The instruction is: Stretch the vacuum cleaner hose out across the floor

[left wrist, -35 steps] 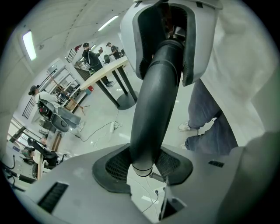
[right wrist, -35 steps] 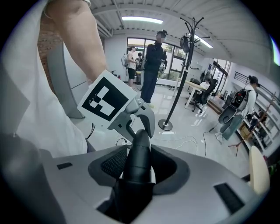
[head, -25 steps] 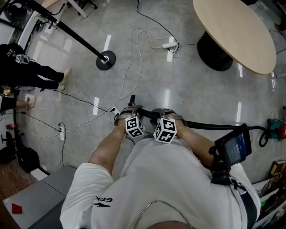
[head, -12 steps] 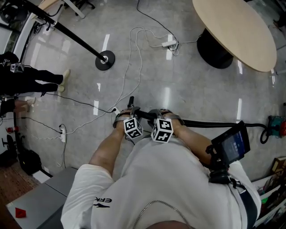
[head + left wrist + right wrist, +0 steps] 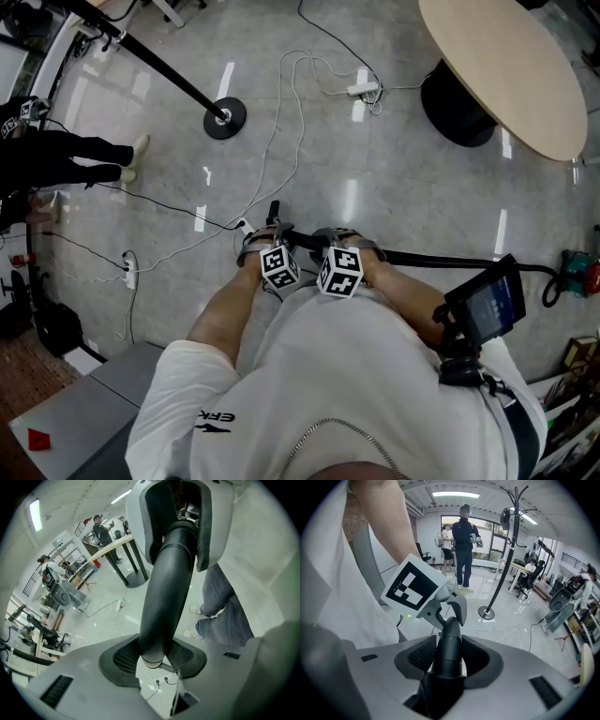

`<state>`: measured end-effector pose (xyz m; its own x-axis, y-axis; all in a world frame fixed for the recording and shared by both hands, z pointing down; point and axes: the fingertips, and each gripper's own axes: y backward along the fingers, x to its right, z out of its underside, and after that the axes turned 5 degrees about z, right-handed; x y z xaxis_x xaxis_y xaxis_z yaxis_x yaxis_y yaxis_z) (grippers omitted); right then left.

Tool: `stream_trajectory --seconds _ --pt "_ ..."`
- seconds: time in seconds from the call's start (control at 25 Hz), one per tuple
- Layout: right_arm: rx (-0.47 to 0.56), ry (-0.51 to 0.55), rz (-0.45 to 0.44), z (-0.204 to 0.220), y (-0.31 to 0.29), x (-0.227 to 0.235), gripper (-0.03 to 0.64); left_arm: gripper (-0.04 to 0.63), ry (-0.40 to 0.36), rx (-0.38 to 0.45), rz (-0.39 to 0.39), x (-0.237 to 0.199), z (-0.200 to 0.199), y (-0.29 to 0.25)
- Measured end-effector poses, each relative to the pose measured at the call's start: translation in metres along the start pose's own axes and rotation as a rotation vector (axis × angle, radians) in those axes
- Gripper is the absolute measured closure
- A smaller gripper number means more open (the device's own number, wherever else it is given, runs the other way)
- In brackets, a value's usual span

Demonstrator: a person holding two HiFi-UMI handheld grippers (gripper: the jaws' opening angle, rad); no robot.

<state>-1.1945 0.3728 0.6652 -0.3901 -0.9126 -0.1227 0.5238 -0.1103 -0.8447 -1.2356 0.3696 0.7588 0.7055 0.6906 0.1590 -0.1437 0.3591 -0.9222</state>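
Hold firm with left gripper [image 5: 157, 657] and right gripper [image 5: 449, 657], both closed side by side on the thick black vacuum cleaner hose [image 5: 441, 260]. Pull level and slowly along the grey tiled floor [image 5: 403, 187], clear of the thin white cables [image 5: 281, 122] farther ahead.

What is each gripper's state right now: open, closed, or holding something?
Left gripper: closed on the black vacuum hose.
Right gripper: also closed on the black vacuum hose.
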Motion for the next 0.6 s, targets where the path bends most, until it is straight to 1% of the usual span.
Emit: stream_trajectory --seconds 0.24,0.44,0.6 --pt "-0.007 0.006 -0.007 -0.002 -0.002 -0.002 0.449 0.450 0.006 -0.001 0.004 0.001 0.003 0.002" --pt "-0.007 0.006 -0.010 0.002 -0.014 0.003 0.449 0.449 0.002 -0.008 0.004 -0.005 0.008 -0.009" --pt "-0.003 0.016 -0.008 -0.001 -0.005 0.000 0.449 0.449 0.007 -0.013 0.001 -0.002 0.005 -0.002"
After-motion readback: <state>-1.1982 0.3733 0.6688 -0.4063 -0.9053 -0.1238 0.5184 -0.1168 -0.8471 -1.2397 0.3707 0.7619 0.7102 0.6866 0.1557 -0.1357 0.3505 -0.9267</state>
